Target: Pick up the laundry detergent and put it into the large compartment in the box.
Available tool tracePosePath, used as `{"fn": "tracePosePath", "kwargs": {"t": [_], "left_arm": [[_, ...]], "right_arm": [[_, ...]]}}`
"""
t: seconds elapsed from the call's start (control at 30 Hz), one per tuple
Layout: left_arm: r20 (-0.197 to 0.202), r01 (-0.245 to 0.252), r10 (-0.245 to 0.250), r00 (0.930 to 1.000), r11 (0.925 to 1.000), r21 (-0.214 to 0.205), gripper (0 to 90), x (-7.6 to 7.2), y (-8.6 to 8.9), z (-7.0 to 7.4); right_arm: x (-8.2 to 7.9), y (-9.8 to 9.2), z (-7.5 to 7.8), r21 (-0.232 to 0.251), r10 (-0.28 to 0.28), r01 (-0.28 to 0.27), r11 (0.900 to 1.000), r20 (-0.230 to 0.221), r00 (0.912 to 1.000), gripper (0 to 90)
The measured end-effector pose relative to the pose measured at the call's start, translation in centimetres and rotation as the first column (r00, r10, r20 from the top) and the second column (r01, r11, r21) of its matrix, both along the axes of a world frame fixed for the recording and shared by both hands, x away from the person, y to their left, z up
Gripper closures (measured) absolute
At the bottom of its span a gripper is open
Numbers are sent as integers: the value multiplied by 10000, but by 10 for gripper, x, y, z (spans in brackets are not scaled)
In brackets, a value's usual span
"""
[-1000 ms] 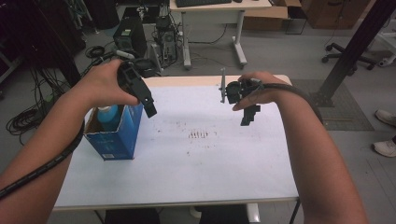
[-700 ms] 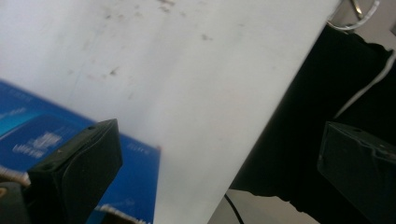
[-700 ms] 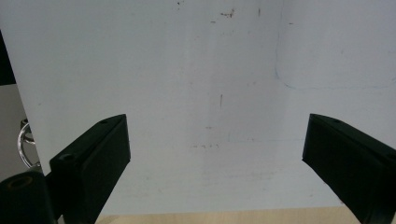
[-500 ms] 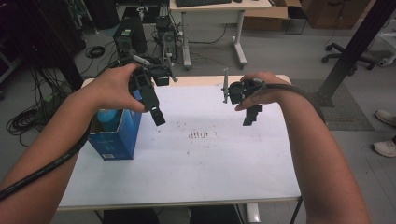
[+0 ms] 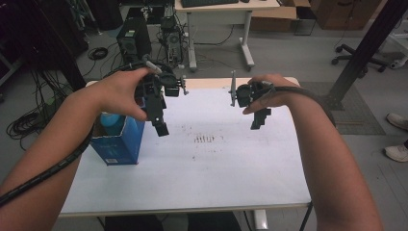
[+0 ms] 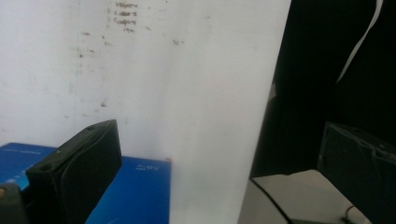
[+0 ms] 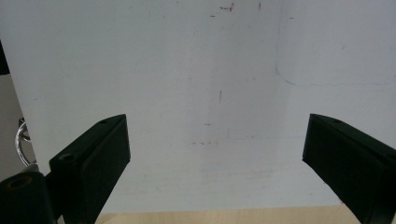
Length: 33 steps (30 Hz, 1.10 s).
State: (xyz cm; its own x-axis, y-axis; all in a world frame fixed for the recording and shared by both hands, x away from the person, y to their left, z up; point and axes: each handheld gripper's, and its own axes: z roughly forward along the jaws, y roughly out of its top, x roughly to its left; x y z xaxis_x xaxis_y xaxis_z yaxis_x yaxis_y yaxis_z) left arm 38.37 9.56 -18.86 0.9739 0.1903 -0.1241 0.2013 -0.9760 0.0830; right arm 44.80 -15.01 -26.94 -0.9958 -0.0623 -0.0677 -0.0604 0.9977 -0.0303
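Observation:
A blue open-topped box stands at the left of the white table, with something light blue inside it. My left gripper hangs just right of the box, above the table, jaws pointing down. In the left gripper view my left gripper is open, with nothing between its jaws, and the blue box lies below them. My right gripper hovers over the table's right half. The right gripper view shows my right gripper open over bare tabletop.
Small dark marks dot the table's middle. Behind the table stand a desk, a computer tower and a slanted black post. Cables lie on the floor at left, and a shoe shows at right.
My left gripper has moved right, from over the blue box to beside it above the table. The right gripper has barely shifted.

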Motion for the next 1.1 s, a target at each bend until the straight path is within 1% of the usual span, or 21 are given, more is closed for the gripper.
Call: {"fn": "tracePosePath", "kwargs": {"t": [0.13, 0.33, 0.4, 0.87, 0.9, 1.1], "left_arm": [[64, 124, -125, 9999, 9999, 71, 2, 1, -5, 1], [124, 126, -126, 9998, 9999, 34, 2, 1, -8, 4], [106, 59, -59, 9999, 10000, 35, 2, 1, -8, 4], [172, 26, -25, 9998, 10000, -17, 2, 2, -7, 4], [117, -1, 2, 9999, 10000, -39, 2, 2, -7, 4], [115, -32, 33, 9999, 10000, -33, 2, 2, -5, 3]], "right_arm": [[0, -2, -1, 11, -19, 19, 10000, -21, 10000, 74], [1, -5, -3, 26, -44, 44, 10000, -48, 10000, 74], [1, -5, -4, 14, -38, 38, 10000, -55, 10000, 74], [0, -8, -4, 23, -90, 90, 10000, -60, 9999, 74], [0, -8, -4, 26, -87, 87, 10000, -62, 9999, 75], [1, -5, -5, 15, -45, 45, 10000, -76, 10000, 75]]}}
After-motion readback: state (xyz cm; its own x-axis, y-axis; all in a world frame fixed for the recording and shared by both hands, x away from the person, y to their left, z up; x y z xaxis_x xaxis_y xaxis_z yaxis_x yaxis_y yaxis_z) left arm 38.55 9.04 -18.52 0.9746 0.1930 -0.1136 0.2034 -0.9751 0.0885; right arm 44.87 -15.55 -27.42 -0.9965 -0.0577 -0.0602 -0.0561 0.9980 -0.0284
